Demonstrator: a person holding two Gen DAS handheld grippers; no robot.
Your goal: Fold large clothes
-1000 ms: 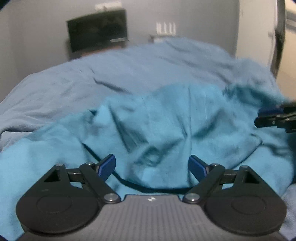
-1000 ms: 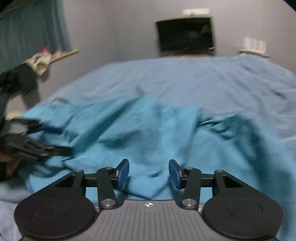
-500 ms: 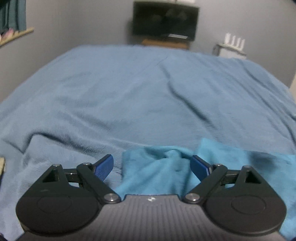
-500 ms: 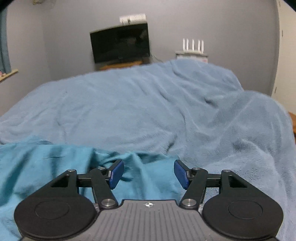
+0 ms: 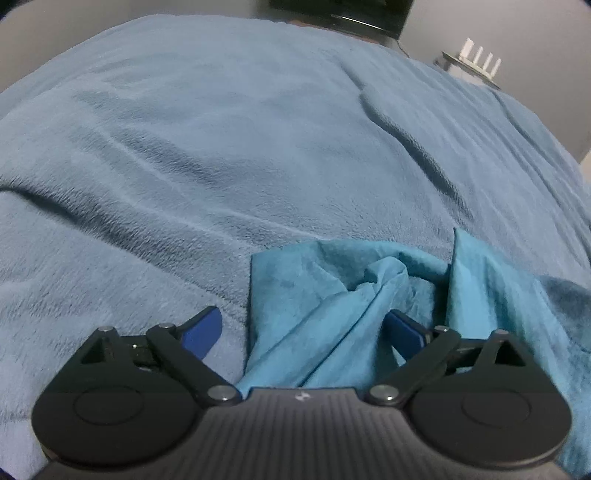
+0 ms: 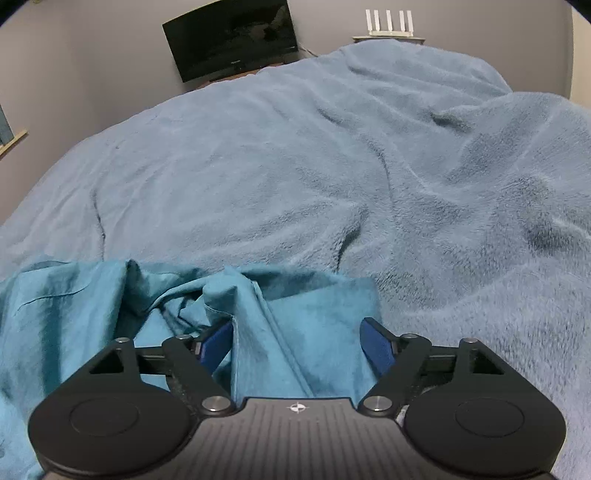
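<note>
A teal garment (image 5: 332,295) lies rumpled on a blue-grey fleece blanket (image 5: 221,147). In the left wrist view its left corner sits between the open fingers of my left gripper (image 5: 306,332), with folds rising to the right. In the right wrist view the garment (image 6: 288,325) shows its right corner between the open fingers of my right gripper (image 6: 299,343); the rest spreads off to the left. Neither gripper has closed on the cloth. The blue pads (image 6: 376,343) stand wide apart.
The blanket (image 6: 369,184) covers the whole bed, with ridges and a raised hump at the right. A dark television (image 6: 232,40) stands against the grey far wall, and a white router (image 6: 388,22) sits on a shelf beside it.
Both grippers have dropped low and swung from over the middle of the garment to its near corners. The right gripper's fingers have opened wider.
</note>
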